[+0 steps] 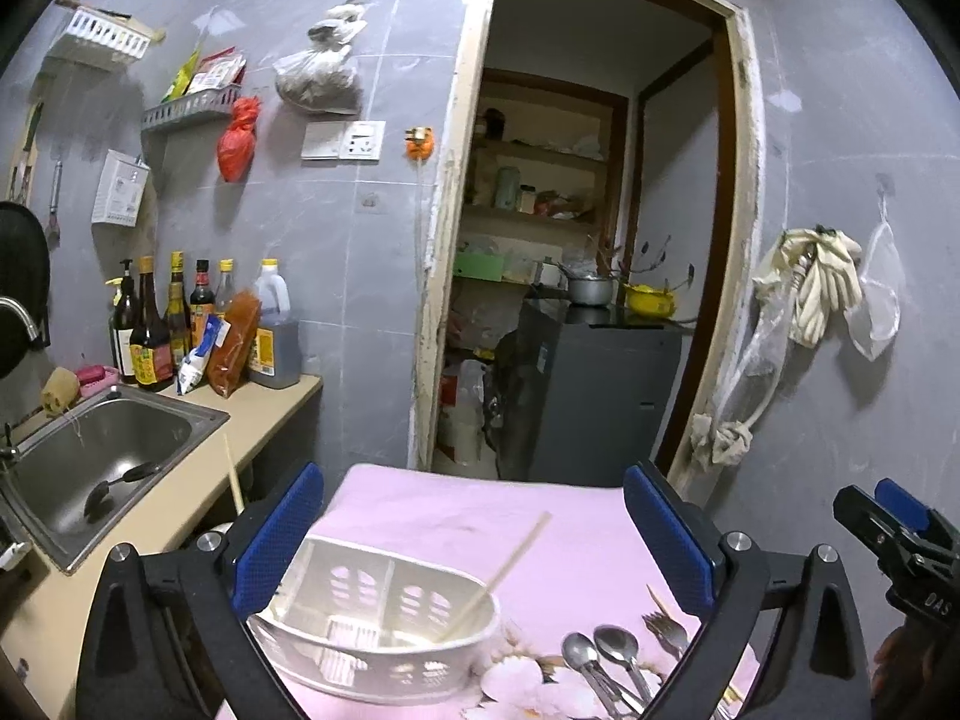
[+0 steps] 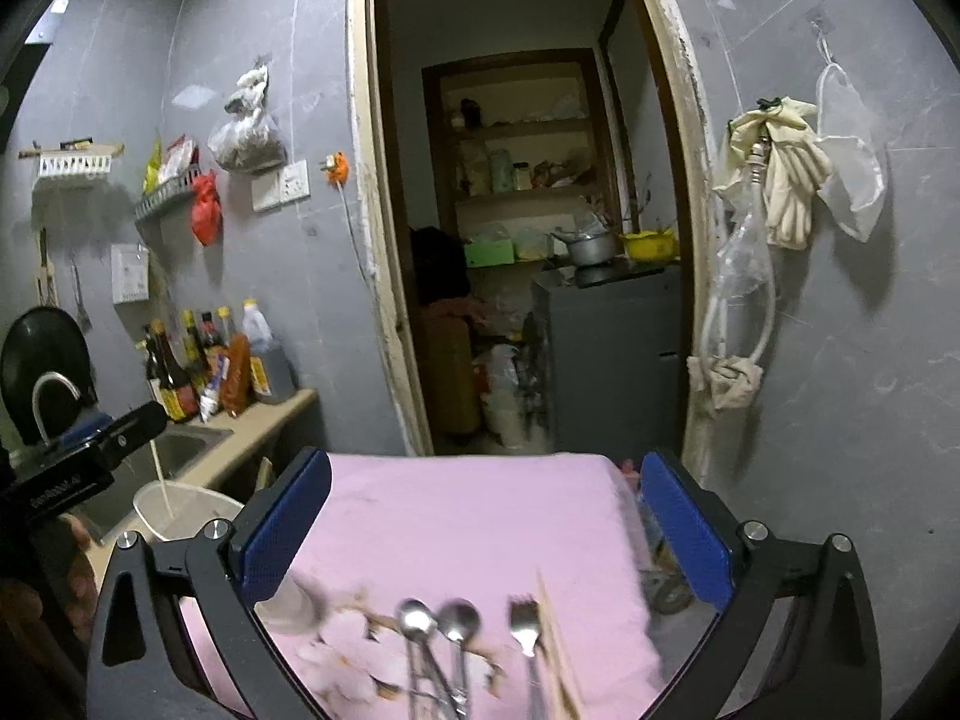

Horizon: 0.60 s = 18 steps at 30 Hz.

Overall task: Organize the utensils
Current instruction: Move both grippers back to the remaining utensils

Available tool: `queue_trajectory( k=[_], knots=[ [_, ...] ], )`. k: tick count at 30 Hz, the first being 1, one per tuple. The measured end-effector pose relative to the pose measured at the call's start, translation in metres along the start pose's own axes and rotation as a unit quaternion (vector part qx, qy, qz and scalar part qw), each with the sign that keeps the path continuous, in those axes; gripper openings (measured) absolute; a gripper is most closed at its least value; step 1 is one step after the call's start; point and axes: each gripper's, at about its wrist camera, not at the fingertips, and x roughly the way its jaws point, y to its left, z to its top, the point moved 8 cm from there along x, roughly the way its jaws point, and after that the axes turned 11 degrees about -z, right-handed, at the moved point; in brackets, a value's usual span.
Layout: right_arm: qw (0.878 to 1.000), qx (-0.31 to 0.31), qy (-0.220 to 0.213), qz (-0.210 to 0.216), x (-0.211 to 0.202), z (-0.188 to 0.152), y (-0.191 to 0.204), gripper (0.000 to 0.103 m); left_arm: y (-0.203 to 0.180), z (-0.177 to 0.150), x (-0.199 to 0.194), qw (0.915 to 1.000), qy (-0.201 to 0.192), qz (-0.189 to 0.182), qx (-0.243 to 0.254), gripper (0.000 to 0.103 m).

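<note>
Two spoons (image 2: 441,621) and a fork (image 2: 523,624) lie near on the pink cloth (image 2: 468,516), awaiting sorting; left, the white caddy (image 1: 384,630) already holds one chopstick (image 1: 498,576). Left gripper (image 1: 474,540) and right gripper (image 2: 486,528) both hover spread apart, empty.

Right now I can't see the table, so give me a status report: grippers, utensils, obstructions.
Both grippers, left and right, open, empty. One chopstick in white basket; spoons, fork on pink cloth. Nothing blocking.
</note>
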Motion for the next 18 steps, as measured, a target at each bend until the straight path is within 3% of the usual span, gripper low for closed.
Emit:
queue_trajectory(
  k=[8, 18],
  knots=[
    [0.999, -0.004, 0.043, 0.001, 0.021, -0.028, -0.037, 0.102, -0.030, -0.038, 0.006, 0.9994, 0.029, -0.011, -0.013, 0.101],
    [0.995, 0.008, 0.104, 0.002, 0.069, -0.067, -0.072, 0.101, -0.048, -0.110, 0.039, 0.9918, 0.119, -0.021, -0.043, 0.101]
  ],
)
